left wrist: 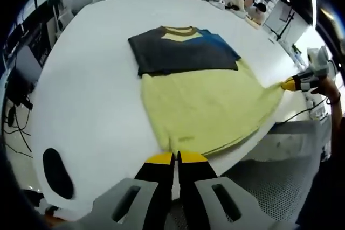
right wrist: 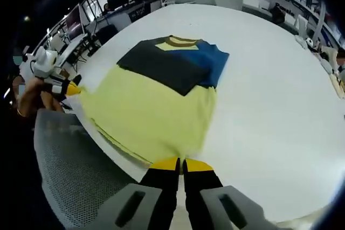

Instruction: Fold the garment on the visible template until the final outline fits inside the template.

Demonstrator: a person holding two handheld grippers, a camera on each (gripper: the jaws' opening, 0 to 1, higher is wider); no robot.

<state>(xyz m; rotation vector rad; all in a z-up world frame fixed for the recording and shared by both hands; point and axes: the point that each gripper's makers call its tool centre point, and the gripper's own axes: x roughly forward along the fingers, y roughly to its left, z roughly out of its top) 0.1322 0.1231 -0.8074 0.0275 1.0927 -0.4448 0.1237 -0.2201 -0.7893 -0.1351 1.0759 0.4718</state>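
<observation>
Both my left gripper and right gripper are clamped on the T-shirt's yellow hem corners. It lies spread ahead on the white table, sleeves folded in.

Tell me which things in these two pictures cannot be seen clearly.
- Template outline: the garment covers the table where it would lie, in both views.
- Cloth pinched by the left claw: hidden between its closed tips.
- Items at the table's far edge: too small, left gripper view.
- Garment's underside: folded under.
</observation>
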